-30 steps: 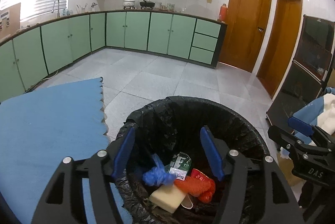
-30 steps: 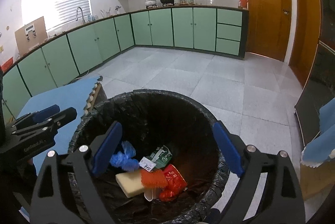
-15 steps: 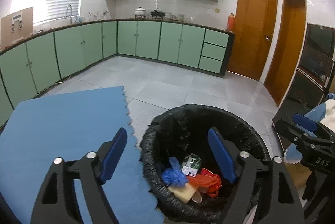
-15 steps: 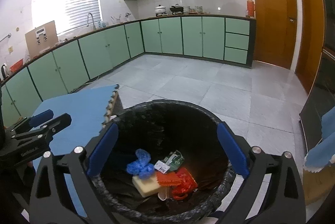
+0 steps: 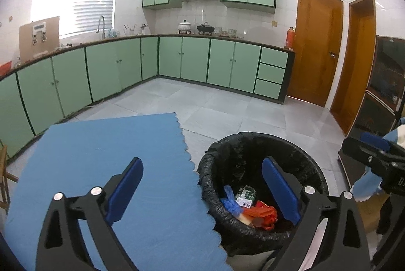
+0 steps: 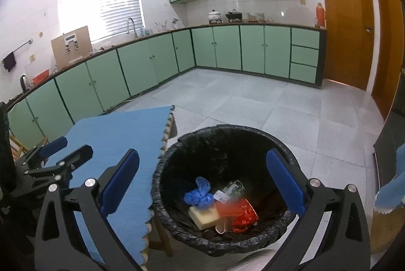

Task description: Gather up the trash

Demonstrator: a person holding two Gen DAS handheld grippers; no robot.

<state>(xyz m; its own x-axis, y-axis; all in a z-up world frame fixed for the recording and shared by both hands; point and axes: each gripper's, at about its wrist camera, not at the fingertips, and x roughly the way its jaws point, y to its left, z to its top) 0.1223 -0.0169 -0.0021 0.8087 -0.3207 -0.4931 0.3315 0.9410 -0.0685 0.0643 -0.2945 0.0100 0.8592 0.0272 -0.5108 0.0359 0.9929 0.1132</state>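
Observation:
A black-lined trash bin [image 5: 253, 141] [image 6: 227, 134] stands on the floor beside a blue mat-covered table [image 5: 101, 157] [image 6: 121, 134]. Inside lie a blue bag [image 6: 198, 193], a yellow sponge [image 6: 203, 216], a red wrapper [image 6: 240, 215], a green and white packet [image 6: 233, 188] and orange netting [image 5: 262, 211]. My left gripper [image 5: 202, 192] is open and empty, raised above the table edge and bin. My right gripper [image 6: 202, 190] is open and empty above the bin. The right gripper also shows at the right edge of the left wrist view [image 5: 379, 159]; the left gripper shows in the right wrist view [image 6: 53, 157].
Green cabinets [image 5: 126, 68] run along the left and far walls. Wooden doors [image 5: 316, 48] stand at the right. A dark glass cabinet [image 5: 384, 93] is at the far right. Grey tiled floor [image 5: 227, 109] lies beyond the bin. Blue cloth [image 6: 395, 192] hangs at the right.
Both grippers have risen and pulled back from the bin. The left one has shifted left over the blue table. The trash stays in the bin.

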